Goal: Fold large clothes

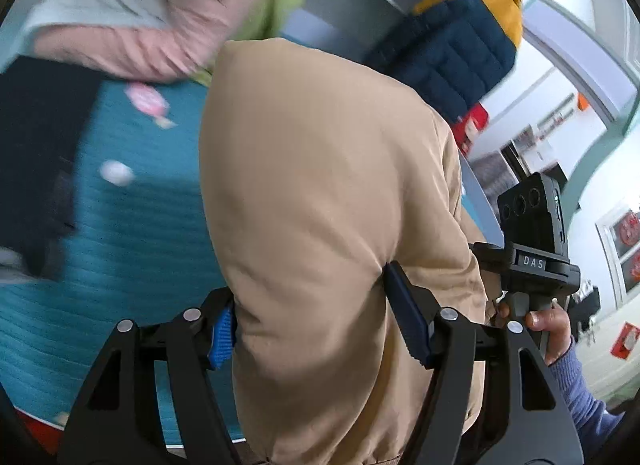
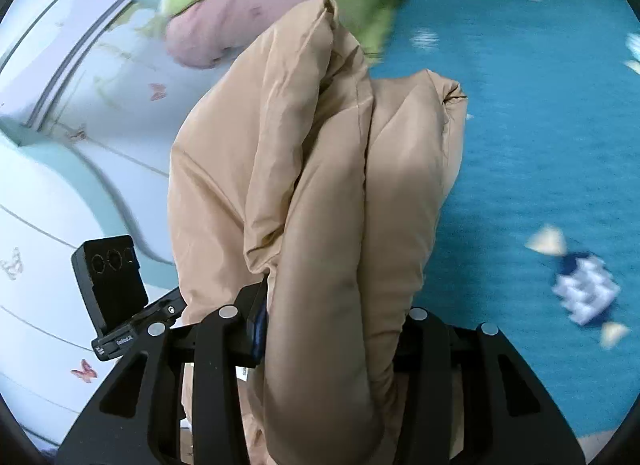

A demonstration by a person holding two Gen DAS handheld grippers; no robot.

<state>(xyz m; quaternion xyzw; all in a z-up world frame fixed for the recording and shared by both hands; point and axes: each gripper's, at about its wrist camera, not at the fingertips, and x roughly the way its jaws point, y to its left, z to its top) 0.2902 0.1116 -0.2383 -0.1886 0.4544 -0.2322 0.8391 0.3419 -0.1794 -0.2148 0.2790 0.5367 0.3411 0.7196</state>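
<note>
In the left wrist view, the left gripper (image 1: 308,325) pinches a thick fold of a tan jacket (image 1: 320,193), its smooth, padded cloth squeezed between the blue-padded fingers (image 1: 404,313). The jacket is a puffy rounded mass, long axis running from 6 toward 12 o'clock, held above a ribbed teal bedspread (image 1: 132,257). At 11 o'clock lies a pink jacket (image 1: 160,13) with a green lining; at 1 o'clock, a quilted navy and yellow jacket (image 1: 452,41). At 4 o'clock a hand (image 1: 548,329) holds the other gripper's handle. In the right wrist view, the right gripper (image 2: 332,329) clamps the tan jacket (image 2: 312,193), bunched into soft lobes that point toward 12 o'clock, over the bedspread (image 2: 540,153).
</note>
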